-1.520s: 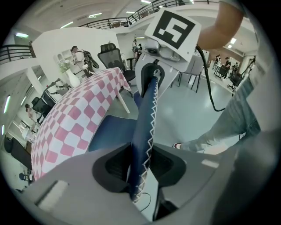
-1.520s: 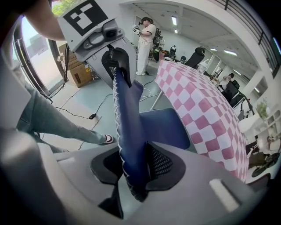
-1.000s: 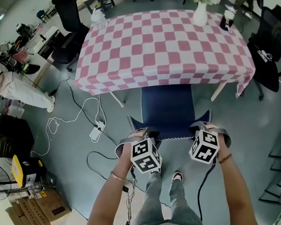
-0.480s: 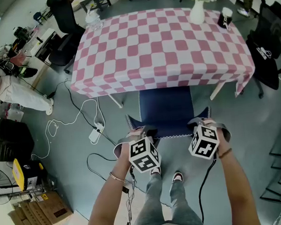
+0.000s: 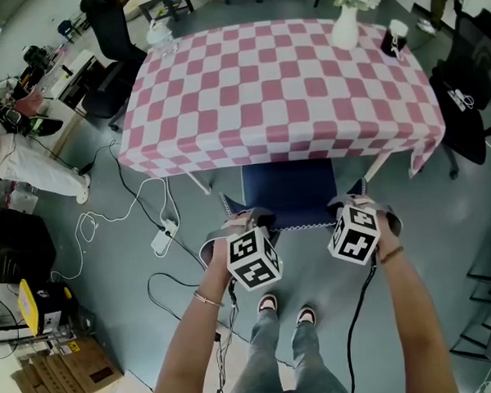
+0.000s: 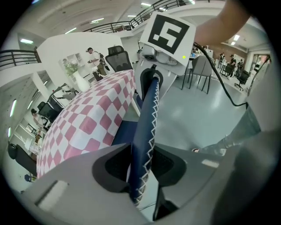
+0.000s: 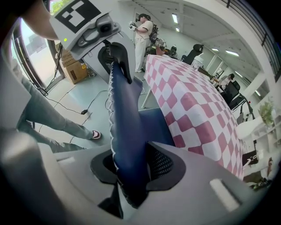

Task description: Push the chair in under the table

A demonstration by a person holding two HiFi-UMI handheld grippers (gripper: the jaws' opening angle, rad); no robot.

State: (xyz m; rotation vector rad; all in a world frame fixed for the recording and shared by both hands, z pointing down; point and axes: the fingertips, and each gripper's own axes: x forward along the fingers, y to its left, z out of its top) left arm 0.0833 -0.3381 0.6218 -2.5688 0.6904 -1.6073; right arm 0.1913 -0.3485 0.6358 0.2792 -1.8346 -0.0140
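The chair has a dark blue cover with white zigzag trim; its seat [image 5: 288,189] lies partly under the near edge of the table [image 5: 281,91], which wears a pink and white checked cloth. My left gripper [image 5: 239,226] is shut on the left end of the chair back, my right gripper [image 5: 362,203] on the right end. In the left gripper view the blue back [image 6: 145,127] runs up between the pads of my left gripper [image 6: 139,165] to the right gripper [image 6: 151,74]. In the right gripper view the chair back [image 7: 125,132] fills my right gripper [image 7: 129,169].
A white vase [image 5: 345,26] and a cup [image 5: 396,37] stand on the table's far right. Black office chairs sit at the right [image 5: 462,98] and far left [image 5: 110,42]. Cables and a power strip [image 5: 161,237] lie on the floor left of the chair. My feet [image 5: 267,304] are behind it.
Both grippers and the chair have moved toward the table; less of the blue seat shows in front of the cloth's edge. The grip on the back is unchanged.
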